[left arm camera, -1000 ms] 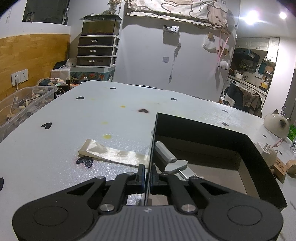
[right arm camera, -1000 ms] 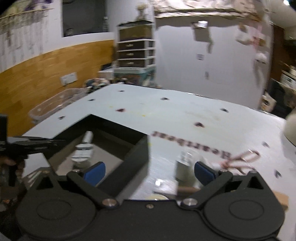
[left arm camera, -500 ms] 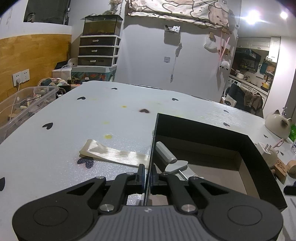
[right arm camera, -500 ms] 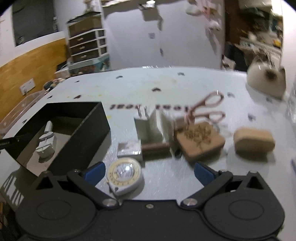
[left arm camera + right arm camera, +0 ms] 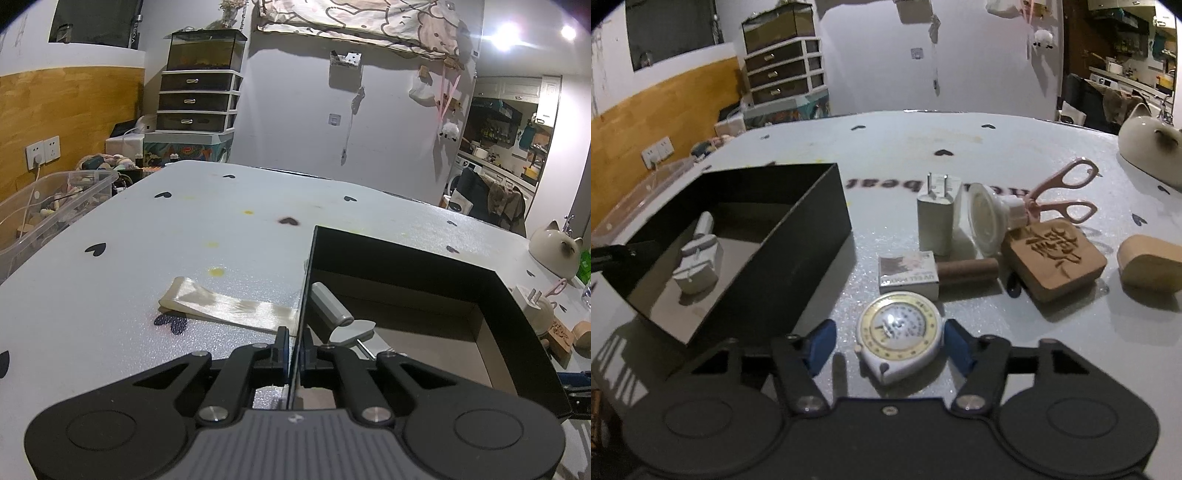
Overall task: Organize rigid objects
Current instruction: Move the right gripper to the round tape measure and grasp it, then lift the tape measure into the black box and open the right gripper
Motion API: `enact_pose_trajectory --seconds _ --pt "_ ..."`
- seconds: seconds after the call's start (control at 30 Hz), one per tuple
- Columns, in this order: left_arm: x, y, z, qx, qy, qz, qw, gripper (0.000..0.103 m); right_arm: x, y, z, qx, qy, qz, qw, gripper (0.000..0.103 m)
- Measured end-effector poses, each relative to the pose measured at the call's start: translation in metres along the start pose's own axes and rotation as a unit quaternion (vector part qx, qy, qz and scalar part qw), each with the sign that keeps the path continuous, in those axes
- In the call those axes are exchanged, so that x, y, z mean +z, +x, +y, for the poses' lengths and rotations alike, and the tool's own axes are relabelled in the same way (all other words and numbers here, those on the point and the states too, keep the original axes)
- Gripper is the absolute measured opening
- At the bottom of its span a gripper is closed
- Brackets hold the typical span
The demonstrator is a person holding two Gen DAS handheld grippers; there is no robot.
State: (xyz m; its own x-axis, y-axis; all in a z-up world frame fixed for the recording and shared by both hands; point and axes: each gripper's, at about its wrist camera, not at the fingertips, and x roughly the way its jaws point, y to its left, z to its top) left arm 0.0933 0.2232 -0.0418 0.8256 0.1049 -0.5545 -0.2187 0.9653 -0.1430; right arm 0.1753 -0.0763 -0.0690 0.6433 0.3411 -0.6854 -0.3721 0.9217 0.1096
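A black open box [image 5: 406, 251] stands on the white table, and my left gripper [image 5: 293, 347] is shut on its near wall. Inside lies a grey handled tool [image 5: 332, 306]. In the right wrist view the same box [image 5: 798, 236] sits at the left. A round white and yellow tape measure [image 5: 899, 332] lies between the blue pads of my right gripper [image 5: 890, 345]. Its jaws are closing; small gaps still show on both sides of the tape measure.
Beyond the tape measure lie a small carton [image 5: 908, 273], a brown cylinder [image 5: 967, 269], a white plug adapter [image 5: 936, 218], a white disc [image 5: 984, 221], pink scissors [image 5: 1067, 192], a carved wooden block [image 5: 1054, 258] and a tan oval piece [image 5: 1150, 264]. A ribbon strip [image 5: 225, 308] lies left of the box.
My right gripper swung from the box to the loose items and sank over the tape measure, its jaws narrowing around it. The left gripper and box stayed put.
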Motion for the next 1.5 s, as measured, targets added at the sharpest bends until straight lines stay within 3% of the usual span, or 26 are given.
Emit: enact_pose_trajectory --seconds 0.13,0.47,0.67,0.87,0.97,1.07,1.33,1.5 --pt "0.000 0.000 -0.001 0.000 0.000 0.000 1.0000 0.005 0.002 0.002 0.001 -0.013 -0.003 0.004 1.000 0.053" --pt "0.000 0.000 -0.001 0.000 0.000 0.001 1.0000 0.005 0.000 -0.002 -0.005 -0.007 0.003 0.007 1.000 0.053" --pt "0.001 -0.001 -0.001 0.004 0.003 0.004 1.0000 0.005 0.015 -0.028 -0.003 0.018 -0.008 -0.026 0.999 0.053" --pt "0.001 0.000 -0.005 0.005 0.006 0.005 1.0000 0.005 0.048 -0.037 0.017 0.080 -0.035 -0.054 0.995 0.053" --pt "0.001 0.000 -0.005 0.005 0.007 0.005 0.9999 0.005 0.068 -0.025 0.036 0.122 -0.059 -0.039 0.990 0.053" --pt "0.002 0.000 -0.005 0.007 0.009 0.005 0.9999 0.005 0.084 -0.005 0.060 0.137 -0.094 -0.016 0.986 0.053" --pt "0.002 0.000 -0.005 0.006 0.008 0.005 0.9999 0.005 0.112 0.061 0.110 0.150 -0.133 0.070 0.977 0.053" --pt "0.002 0.000 -0.006 0.007 0.010 0.005 0.9999 0.004 0.119 0.085 0.122 0.138 -0.132 0.093 0.977 0.053"
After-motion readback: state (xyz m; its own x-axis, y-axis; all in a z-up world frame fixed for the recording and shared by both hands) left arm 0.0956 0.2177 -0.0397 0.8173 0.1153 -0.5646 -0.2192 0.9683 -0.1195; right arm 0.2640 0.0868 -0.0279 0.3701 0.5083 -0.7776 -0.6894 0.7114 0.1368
